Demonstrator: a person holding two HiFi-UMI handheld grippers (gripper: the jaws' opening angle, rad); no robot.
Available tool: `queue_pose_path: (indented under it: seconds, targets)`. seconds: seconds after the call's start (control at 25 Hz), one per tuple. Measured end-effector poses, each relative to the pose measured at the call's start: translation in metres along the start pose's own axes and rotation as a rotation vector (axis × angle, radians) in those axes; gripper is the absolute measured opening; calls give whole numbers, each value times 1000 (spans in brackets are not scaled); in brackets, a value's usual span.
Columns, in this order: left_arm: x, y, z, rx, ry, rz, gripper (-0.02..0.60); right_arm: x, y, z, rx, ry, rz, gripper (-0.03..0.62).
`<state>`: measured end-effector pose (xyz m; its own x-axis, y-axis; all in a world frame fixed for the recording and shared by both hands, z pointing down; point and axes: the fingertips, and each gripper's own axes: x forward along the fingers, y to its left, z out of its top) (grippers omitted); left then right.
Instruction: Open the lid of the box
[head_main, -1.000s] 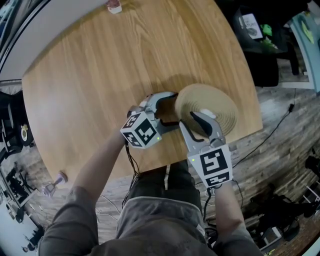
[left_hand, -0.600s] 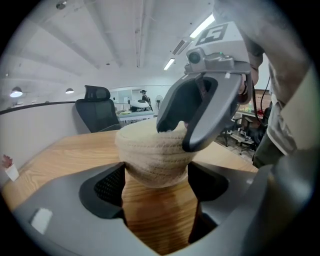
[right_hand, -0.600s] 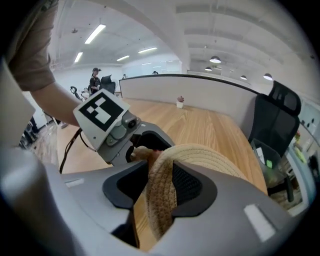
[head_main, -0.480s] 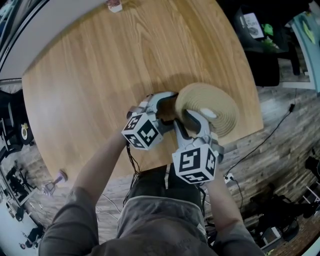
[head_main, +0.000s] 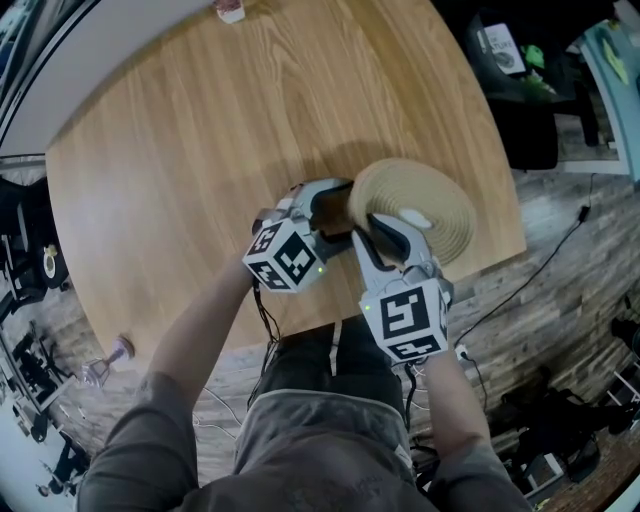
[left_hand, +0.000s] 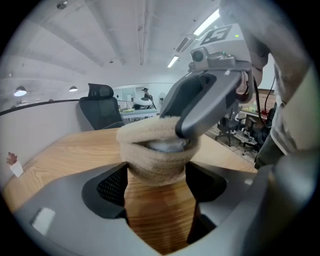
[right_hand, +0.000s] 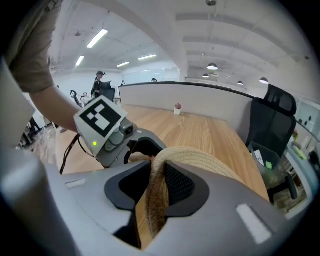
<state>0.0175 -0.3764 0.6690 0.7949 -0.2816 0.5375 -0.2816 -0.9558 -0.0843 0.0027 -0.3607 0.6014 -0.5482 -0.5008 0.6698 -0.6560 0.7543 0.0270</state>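
A round woven box (left_hand: 156, 152) stands near the front edge of the wooden table (head_main: 200, 150). Its wide woven lid (head_main: 425, 215) is tilted, one side lifted off the box. My left gripper (head_main: 325, 212) comes in from the left. Its jaws have just been closing and now press on the box's sides, as the left gripper view (left_hand: 157, 175) shows. My right gripper (head_main: 385, 238) reaches from the near side. Its jaws have also just been closing and pinch the lid's rim (right_hand: 157, 192) edge-on. Most of the box body is hidden under the lid in the head view.
A small white object (head_main: 229, 12) sits at the table's far edge. The table's near edge (head_main: 330, 325) runs just below both grippers. A black office chair (right_hand: 275, 117) stands beyond the right side, with cables on the floor (head_main: 560, 250).
The right gripper has rolled about its own axis and shifted slightly, its marker cube swinging left and then partly back. The left gripper and box have stayed put.
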Motion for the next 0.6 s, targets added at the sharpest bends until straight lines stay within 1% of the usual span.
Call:
queue_pose_path:
  seconds: [0.12, 0.24, 0.36, 0.48, 0.6]
  targets:
    - [1, 1, 0, -8, 9, 6, 359, -20, -8, 16, 67, -91, 7, 96]
    - [-1, 1, -1, -24, 16, 20, 346, -48, -20, 34, 133, -188, -33, 91]
    - [-2, 2, -3, -32, 34, 40, 319, -81, -43, 46, 230, -300, -72, 87]
    - [-4, 3, -6, -66, 56, 55, 289, -116, -74, 47, 406, -414, -113, 86]
    - [-7, 3, -7, -111, 67, 66, 267, -147, -106, 31, 602, -499, -168, 86]
